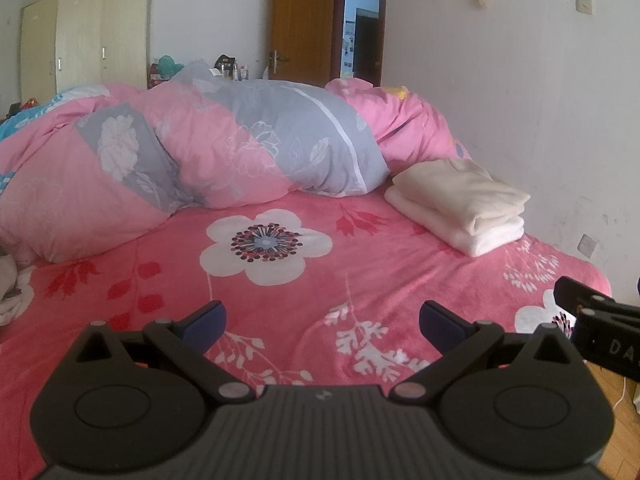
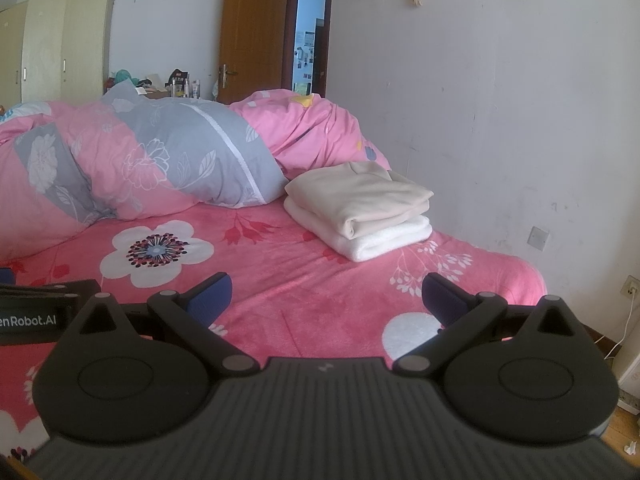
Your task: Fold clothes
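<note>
Two folded garments lie stacked at the far right of the bed: a cream one (image 1: 460, 188) on top of a white one (image 1: 476, 236). The stack also shows in the right wrist view, cream (image 2: 360, 196) over white (image 2: 376, 240). My left gripper (image 1: 322, 326) is open and empty, low over the pink flowered sheet (image 1: 280, 300). My right gripper (image 2: 326, 300) is open and empty over the same sheet (image 2: 300, 280). A crumpled light cloth (image 1: 8, 284) shows at the left edge of the left wrist view.
A bunched pink and grey quilt (image 1: 180, 152) fills the back of the bed. The white wall (image 1: 520, 100) runs along the right side. A wooden door (image 1: 302, 20) stands open behind. A wardrobe (image 1: 84, 36) is at the back left. The right gripper's body (image 1: 600, 328) intrudes at right.
</note>
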A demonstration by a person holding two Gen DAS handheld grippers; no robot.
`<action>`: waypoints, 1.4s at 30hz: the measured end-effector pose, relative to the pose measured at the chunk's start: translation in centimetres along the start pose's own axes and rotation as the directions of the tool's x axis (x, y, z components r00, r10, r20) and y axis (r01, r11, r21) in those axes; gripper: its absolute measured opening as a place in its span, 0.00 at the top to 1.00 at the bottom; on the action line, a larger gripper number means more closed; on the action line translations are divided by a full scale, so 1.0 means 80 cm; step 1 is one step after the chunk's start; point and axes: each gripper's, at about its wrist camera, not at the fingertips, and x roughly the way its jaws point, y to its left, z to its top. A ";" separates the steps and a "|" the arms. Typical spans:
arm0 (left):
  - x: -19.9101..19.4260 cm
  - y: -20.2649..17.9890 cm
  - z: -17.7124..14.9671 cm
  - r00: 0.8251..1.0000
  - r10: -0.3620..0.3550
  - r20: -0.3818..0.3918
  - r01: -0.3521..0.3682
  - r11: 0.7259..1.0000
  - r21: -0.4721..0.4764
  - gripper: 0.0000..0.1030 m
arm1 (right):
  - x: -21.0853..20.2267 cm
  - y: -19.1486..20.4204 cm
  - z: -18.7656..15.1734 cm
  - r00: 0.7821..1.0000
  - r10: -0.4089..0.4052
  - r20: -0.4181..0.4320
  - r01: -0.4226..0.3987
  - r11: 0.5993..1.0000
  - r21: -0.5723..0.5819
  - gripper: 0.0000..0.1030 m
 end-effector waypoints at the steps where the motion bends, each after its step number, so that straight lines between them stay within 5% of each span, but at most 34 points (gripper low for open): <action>1: 0.000 0.000 0.000 1.000 -0.001 0.000 0.001 1.000 0.000 0.00 | 0.000 0.000 0.000 1.000 -0.002 0.000 0.002 1.000 0.001 0.01; 42: -0.003 -0.012 -0.003 1.000 -0.006 0.004 0.006 1.000 0.018 0.00 | -0.002 -0.013 -0.003 1.000 -0.013 0.000 0.013 1.000 0.022 0.01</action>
